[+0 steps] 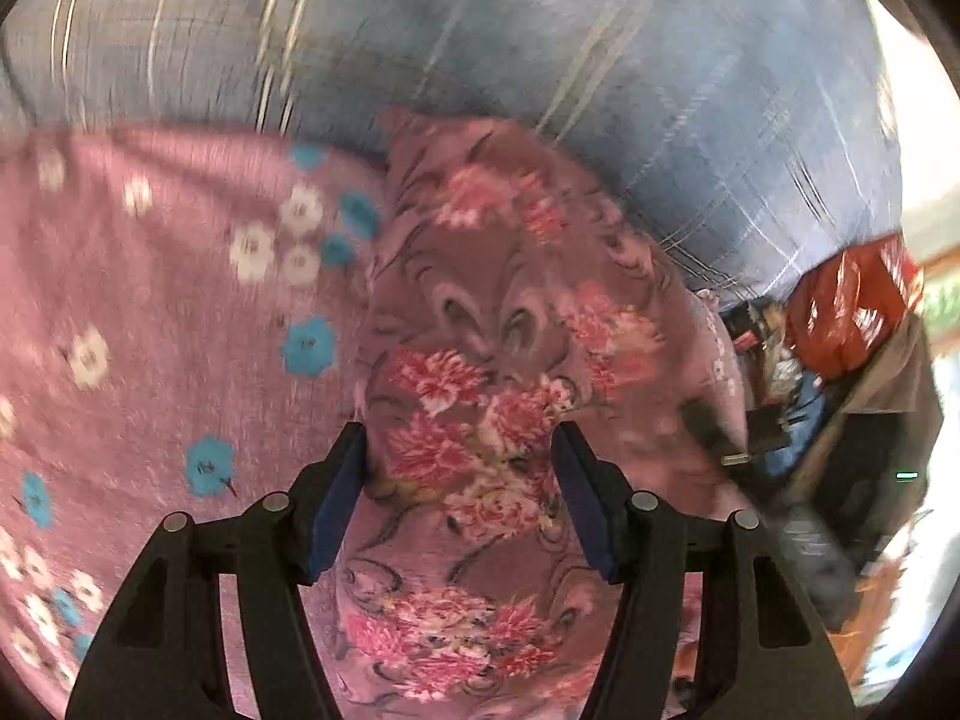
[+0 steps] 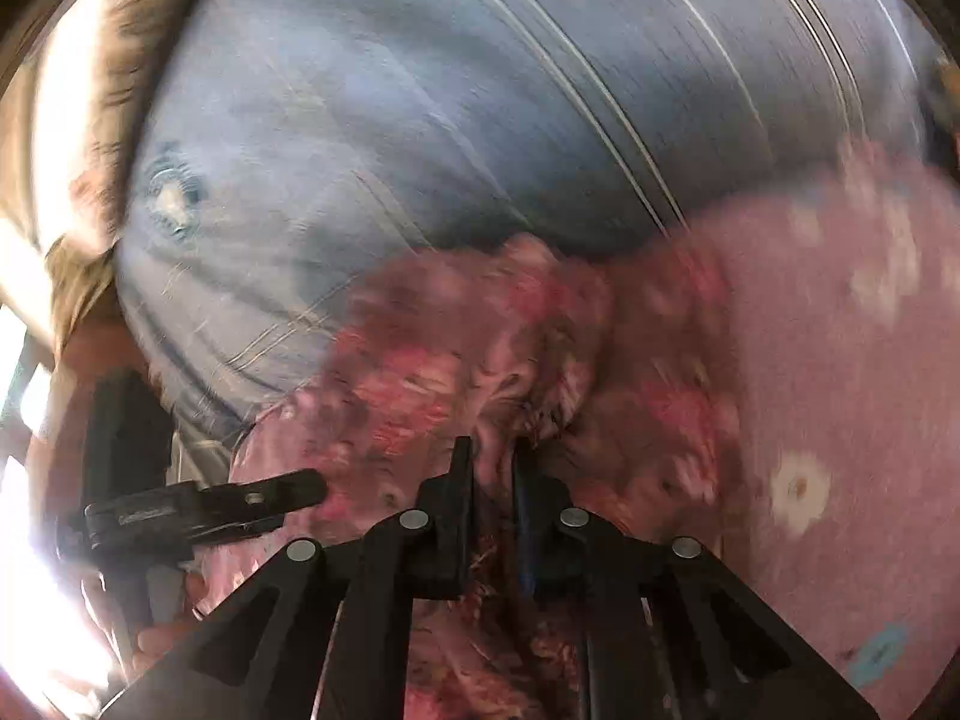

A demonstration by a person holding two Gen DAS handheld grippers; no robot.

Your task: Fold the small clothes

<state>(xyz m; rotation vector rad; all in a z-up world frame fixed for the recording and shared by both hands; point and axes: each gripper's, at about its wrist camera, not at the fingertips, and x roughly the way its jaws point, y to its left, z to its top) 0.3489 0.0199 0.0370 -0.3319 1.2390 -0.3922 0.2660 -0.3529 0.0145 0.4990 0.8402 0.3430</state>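
Pinching the floral garment, right gripper nearly shut; left gripper gapes, straddling it on pink sheet, blue cushion behind.

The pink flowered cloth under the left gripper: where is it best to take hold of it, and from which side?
Probably the cloth's long left edge, approached from above: it lies as a raised strip on the pink sheet, and the open left gripper already straddles it.

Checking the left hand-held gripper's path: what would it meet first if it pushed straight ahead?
Probably the rose-print cloth, lying between the open left hand-held gripper jaws; depth is unclear.
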